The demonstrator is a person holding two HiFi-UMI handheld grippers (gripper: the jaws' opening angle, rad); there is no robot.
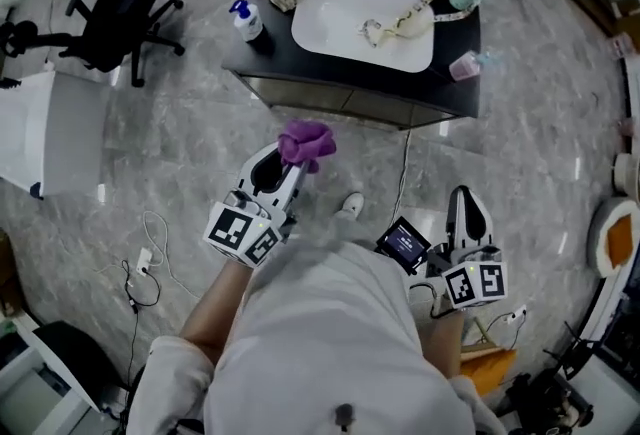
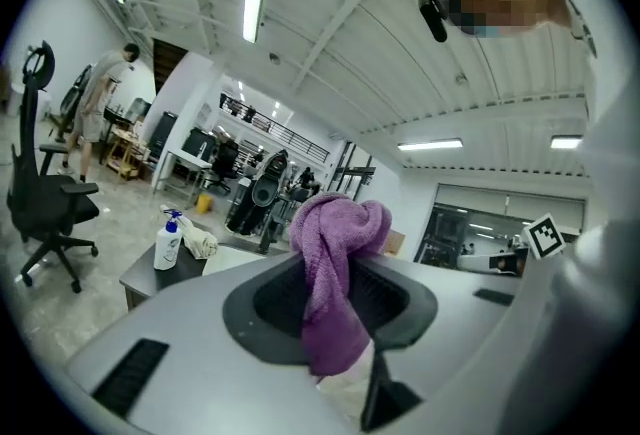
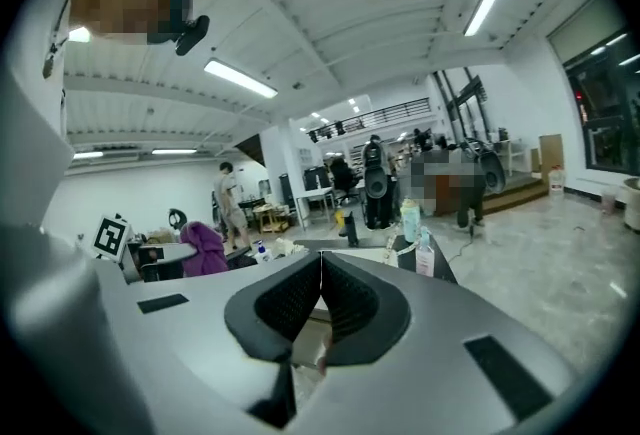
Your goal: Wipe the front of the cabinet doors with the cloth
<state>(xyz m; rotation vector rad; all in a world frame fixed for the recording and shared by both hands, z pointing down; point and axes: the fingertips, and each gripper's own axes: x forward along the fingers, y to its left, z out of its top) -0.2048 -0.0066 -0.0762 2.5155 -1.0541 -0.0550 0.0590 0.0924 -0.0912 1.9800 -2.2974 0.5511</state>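
Grey floor (image 1: 150,153); cloth (image 2: 340,223) lengthwise, L gripper (image 2: 335,273)

Purple cloth (image 1: 306,143), black cabinet (image 1: 340,76), white basin (image 1: 340,18), grey marbled floor (image 1: 180,153).

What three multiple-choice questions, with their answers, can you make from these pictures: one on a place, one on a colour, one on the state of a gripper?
1. Where does the pump bottle stand?
A. on the floor
B. on the black cabinet top, beside the white basin
C. inside the basin

2. What colour is the cloth in the left gripper?
A. purple
B. yellow
C. white

3. How do the jaws of the right gripper stand?
A. wide apart
B. shut on a cloth
C. together, with nothing between them

Answers:
1 B: the head view shows the bottle on the dark top, next to the basin's rim.
2 A: both the head view and the left gripper view show a purple cloth held in the jaws.
3 C: the right gripper view shows the two pads meeting, with nothing between them.
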